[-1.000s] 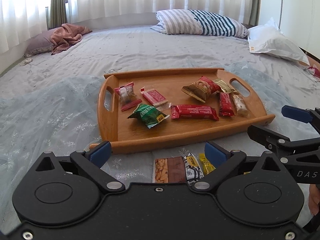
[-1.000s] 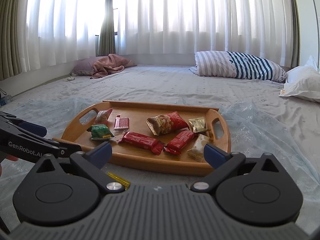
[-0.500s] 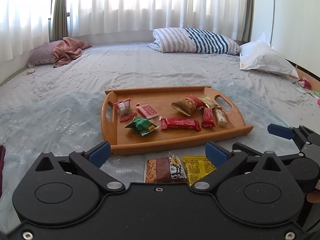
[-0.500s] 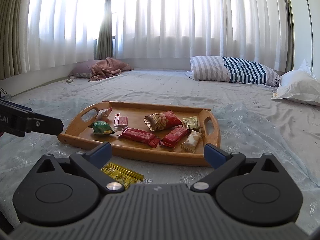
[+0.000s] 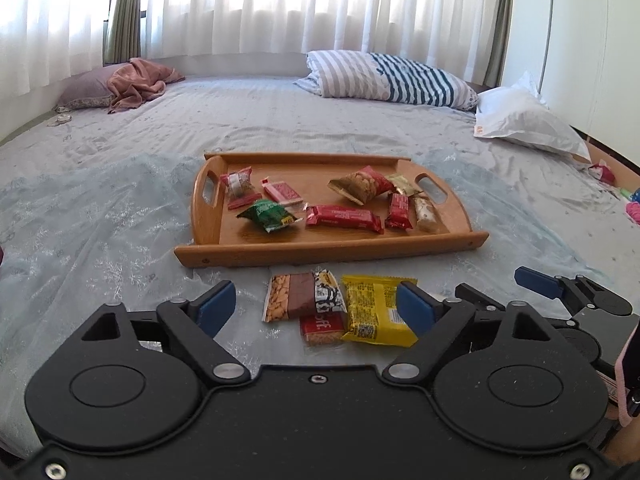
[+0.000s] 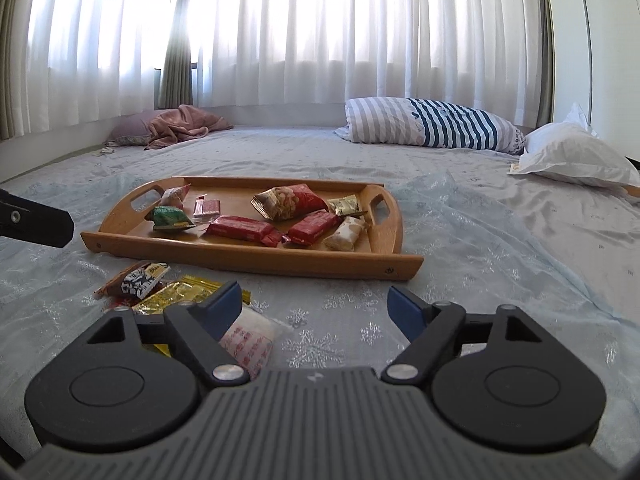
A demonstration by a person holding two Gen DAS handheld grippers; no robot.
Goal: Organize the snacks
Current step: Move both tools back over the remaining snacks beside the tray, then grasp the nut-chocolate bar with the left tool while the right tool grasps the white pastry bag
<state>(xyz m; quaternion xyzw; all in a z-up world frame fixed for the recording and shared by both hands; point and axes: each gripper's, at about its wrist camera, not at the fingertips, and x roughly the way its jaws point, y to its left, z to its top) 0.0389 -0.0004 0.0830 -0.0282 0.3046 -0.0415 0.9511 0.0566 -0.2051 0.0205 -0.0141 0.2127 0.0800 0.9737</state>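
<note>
Both grippers are pulling back toward the near edge of the bed, and more loose packets are coming into view at the bottom of each frame than a second ago. The left gripper (image 5: 316, 306) has just been closing a little; its jaws stand fairly wide, nothing pressed between them, with the peanut bar (image 5: 302, 296) and the yellow packet (image 5: 374, 310) lying on the sheet between its blue pads. The right gripper (image 6: 316, 308) has narrowed the same way and is empty too; a white packet (image 6: 250, 340) peeks out beside its left pad at lower centre. The wooden tray (image 5: 332, 254) sits mid-frame, already loaded with red, green and gold packets. So, by my reading, the tray is largely filled and these few strays in front of it are next.
</note>
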